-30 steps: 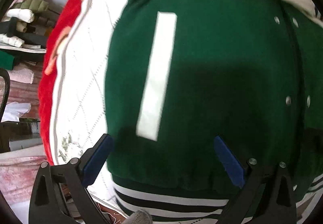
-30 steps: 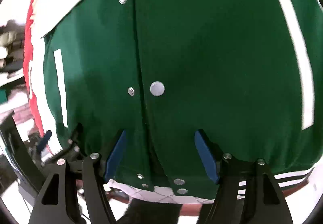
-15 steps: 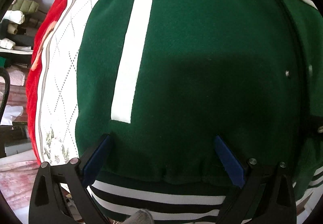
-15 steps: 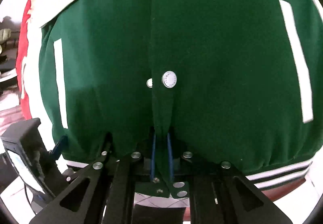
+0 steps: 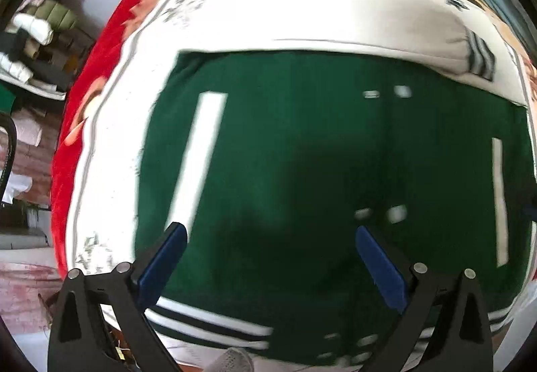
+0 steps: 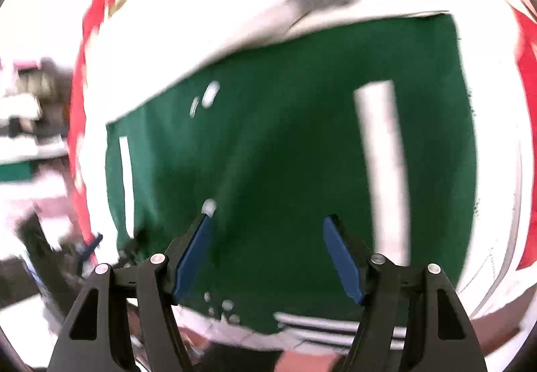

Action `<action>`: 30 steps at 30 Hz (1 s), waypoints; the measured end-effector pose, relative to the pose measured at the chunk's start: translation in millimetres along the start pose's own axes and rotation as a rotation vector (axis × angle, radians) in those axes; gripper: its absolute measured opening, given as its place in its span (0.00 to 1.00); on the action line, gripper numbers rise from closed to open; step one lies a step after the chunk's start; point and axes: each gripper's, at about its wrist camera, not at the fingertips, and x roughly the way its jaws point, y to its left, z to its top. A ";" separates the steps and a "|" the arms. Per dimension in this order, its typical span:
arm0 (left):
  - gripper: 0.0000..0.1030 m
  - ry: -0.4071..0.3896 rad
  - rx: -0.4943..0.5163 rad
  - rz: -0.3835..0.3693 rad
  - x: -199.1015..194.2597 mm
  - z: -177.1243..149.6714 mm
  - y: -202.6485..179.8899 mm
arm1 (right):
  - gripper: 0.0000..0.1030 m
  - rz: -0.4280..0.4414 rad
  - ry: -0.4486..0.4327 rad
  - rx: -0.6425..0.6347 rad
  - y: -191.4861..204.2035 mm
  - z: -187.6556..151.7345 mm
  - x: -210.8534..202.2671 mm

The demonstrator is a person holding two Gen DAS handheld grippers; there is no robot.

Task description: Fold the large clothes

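A green varsity jacket (image 5: 302, 153) lies flat on a bed, front up, with white pocket stripes, metal snaps and a striped hem (image 5: 208, 325) nearest me. A white sleeve (image 5: 335, 22) is folded across its top. My left gripper (image 5: 272, 258) is open and empty, above the jacket's lower left. In the right wrist view the jacket (image 6: 285, 153) fills the middle. My right gripper (image 6: 268, 247) is open and empty, over the lower front just right of the snap placket (image 6: 209, 205).
The jacket lies on a white quilted bedspread (image 5: 110, 153) with a red floral border (image 5: 67, 143). Shelves with folded clothes (image 5: 30, 36) stand at the far left. The bed's near edge runs just below the hem.
The right gripper, shut on the jacket's placket half a second ago, has opened and let go. Both grippers have pulled back and up, so more of the jacket and the sleeve shows.
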 end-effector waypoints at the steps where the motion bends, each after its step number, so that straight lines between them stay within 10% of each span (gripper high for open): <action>1: 1.00 -0.004 0.006 0.009 2.9 -0.1 -11.8 | 0.69 0.037 -0.013 0.035 -22.8 15.6 -18.7; 4: 1.00 -0.016 0.058 0.118 20.8 -3.3 -34.0 | 0.61 0.094 0.007 0.110 -76.4 36.7 -18.1; 7: 1.00 0.055 0.060 0.205 50.8 -15.2 -48.3 | 0.43 -0.057 0.073 0.068 -93.3 60.4 23.1; 11: 1.00 0.045 0.023 0.231 55.3 -30.3 -49.9 | 0.00 -0.138 0.252 0.090 -141.3 30.8 63.1; 15: 1.00 0.082 -0.005 0.288 50.8 -25.6 -52.1 | 0.01 -0.065 0.330 0.074 -137.3 39.4 56.8; 19: 1.00 0.060 -0.072 0.324 29.4 -18.1 -52.7 | 0.05 -0.071 0.183 0.030 -138.4 89.8 11.5; 30: 1.00 0.049 -0.127 0.360 64.0 -9.5 -72.8 | 0.06 -0.429 0.003 -0.115 -149.4 208.7 31.5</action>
